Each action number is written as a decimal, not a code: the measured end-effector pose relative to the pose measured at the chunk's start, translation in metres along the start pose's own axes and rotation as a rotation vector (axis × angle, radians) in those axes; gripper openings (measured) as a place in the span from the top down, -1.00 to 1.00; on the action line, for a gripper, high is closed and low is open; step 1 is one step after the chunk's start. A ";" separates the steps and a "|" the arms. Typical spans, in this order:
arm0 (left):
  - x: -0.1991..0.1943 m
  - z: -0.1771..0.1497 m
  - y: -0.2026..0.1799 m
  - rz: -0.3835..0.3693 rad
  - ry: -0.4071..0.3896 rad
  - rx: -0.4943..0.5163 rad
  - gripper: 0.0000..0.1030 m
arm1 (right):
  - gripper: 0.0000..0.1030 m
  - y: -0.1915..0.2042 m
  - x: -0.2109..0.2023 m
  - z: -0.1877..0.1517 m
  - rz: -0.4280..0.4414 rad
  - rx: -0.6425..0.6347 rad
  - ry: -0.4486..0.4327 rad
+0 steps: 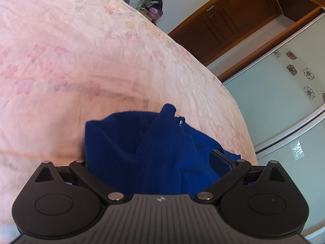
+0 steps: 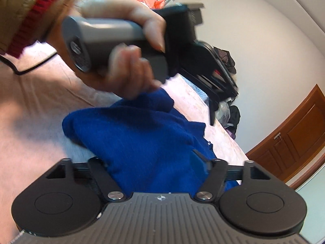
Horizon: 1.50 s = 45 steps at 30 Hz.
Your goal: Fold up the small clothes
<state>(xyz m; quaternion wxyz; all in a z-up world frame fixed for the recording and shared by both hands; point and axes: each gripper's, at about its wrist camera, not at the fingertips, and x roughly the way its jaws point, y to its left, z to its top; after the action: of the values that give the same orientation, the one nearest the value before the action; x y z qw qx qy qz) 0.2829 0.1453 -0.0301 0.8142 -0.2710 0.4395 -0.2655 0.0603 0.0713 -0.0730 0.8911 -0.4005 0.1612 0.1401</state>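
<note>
Bunching between both grippers, blue garment [image 1: 154,146] shows no clear long axis.

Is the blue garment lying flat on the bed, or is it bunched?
Bunched. The blue garment is heaped in uneven folds between the left tongs and right tongs, above the pink bedspread.

Under my claws: bed with pale pink floral-patterned fleece blanket [image 1: 85,61], filling frame from 6 to 12 o'clock. Crumpled royal-blue knitted garment [image 1: 158,152] on it at 6. Thin black cable [image 2: 30,69] trails across blanket at 9.
</note>
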 end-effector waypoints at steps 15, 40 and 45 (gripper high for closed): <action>0.014 -0.011 -0.041 0.303 -0.035 0.228 0.74 | 0.74 0.006 -0.017 0.001 0.101 0.011 -0.026; 0.004 -0.050 -0.168 0.511 -0.153 0.512 0.75 | 0.82 -0.094 -0.080 -0.061 0.197 0.561 -0.115; 0.007 -0.055 -0.188 0.516 -0.170 0.543 0.75 | 0.82 -0.107 -0.086 -0.074 0.190 0.639 -0.130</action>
<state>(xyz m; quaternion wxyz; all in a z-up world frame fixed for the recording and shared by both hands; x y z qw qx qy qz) 0.2026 -0.0046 0.0677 0.9299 0.0531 0.3380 -0.1350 0.0099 -0.0639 -0.0133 0.9629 -0.0745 0.1767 0.1901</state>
